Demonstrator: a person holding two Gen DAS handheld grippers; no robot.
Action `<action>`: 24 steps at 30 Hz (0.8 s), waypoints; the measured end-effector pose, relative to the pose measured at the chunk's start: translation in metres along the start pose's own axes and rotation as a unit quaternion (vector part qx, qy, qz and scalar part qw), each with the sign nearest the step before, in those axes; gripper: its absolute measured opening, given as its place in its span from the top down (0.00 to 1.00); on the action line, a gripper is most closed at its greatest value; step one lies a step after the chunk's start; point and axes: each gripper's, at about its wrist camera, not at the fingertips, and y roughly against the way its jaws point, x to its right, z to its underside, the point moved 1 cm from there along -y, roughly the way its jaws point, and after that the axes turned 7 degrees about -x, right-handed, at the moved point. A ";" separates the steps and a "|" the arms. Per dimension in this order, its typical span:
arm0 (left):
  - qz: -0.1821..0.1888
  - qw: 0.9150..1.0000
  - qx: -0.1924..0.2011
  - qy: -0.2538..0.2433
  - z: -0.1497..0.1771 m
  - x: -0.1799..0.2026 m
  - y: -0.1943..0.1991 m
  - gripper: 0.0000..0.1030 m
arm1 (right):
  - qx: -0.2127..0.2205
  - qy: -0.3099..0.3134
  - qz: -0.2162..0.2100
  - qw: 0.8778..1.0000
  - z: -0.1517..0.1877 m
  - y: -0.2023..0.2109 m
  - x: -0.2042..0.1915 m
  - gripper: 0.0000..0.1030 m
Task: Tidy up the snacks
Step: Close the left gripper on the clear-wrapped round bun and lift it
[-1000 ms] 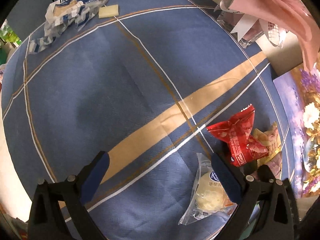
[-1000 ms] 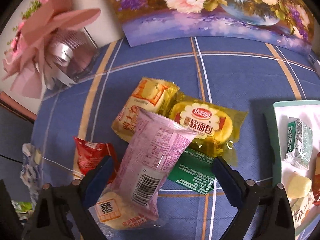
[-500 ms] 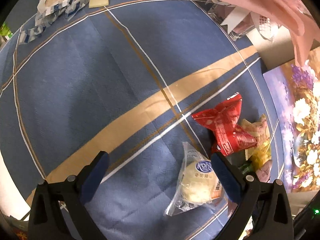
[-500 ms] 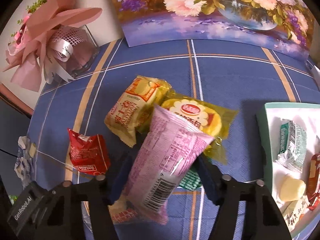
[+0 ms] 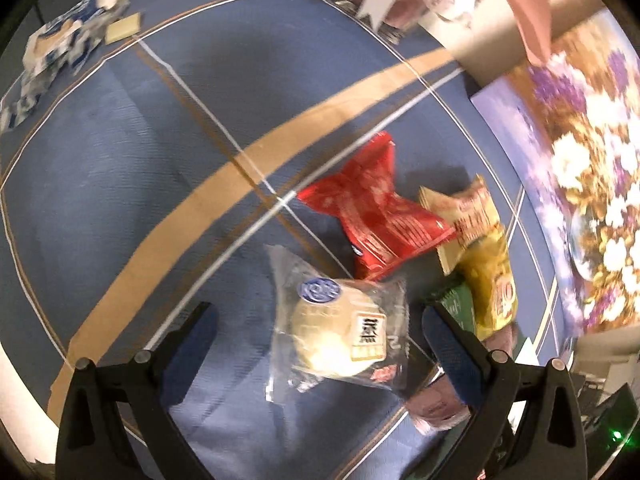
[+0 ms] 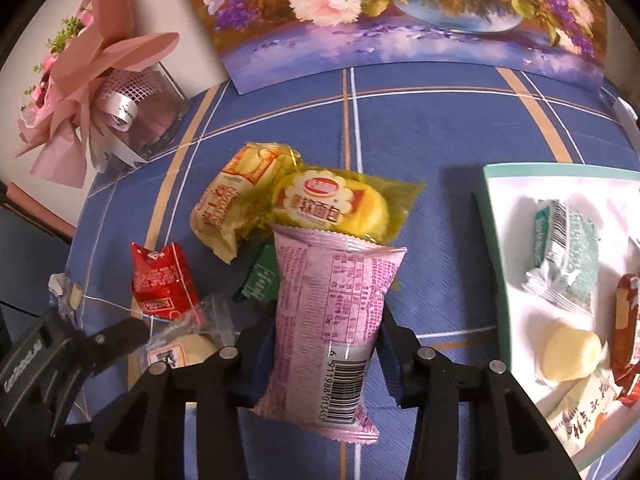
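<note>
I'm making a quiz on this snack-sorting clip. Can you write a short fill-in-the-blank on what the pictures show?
1. The right gripper is shut on the ____ packet.
2. The bun lies between the open jaws of the ____ gripper.
3. The tray has a ____ rim.

Missing words: pink; left; green

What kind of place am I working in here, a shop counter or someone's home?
Most likely a home table, not a shop: a blue plaid tablecloth covers it, a floral painting leans at the back, and a pink wrapped bouquet stands beside it. Loose snacks and a white tray fit household tidying.
</note>
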 end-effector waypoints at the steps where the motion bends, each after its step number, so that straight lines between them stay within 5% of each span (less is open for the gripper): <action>1: -0.001 1.000 -0.001 -0.005 0.000 0.001 -0.002 0.02 | 0.000 0.003 0.000 1.000 0.001 0.002 0.001 0.55; 13: -0.049 0.997 -0.031 -0.042 0.005 0.021 -0.039 0.02 | -0.035 0.009 0.007 0.999 0.020 -0.008 0.016 0.55; 24: -0.098 0.993 -0.013 -0.071 0.003 0.034 -0.059 0.02 | -0.035 0.034 0.040 0.998 0.035 -0.014 0.009 0.55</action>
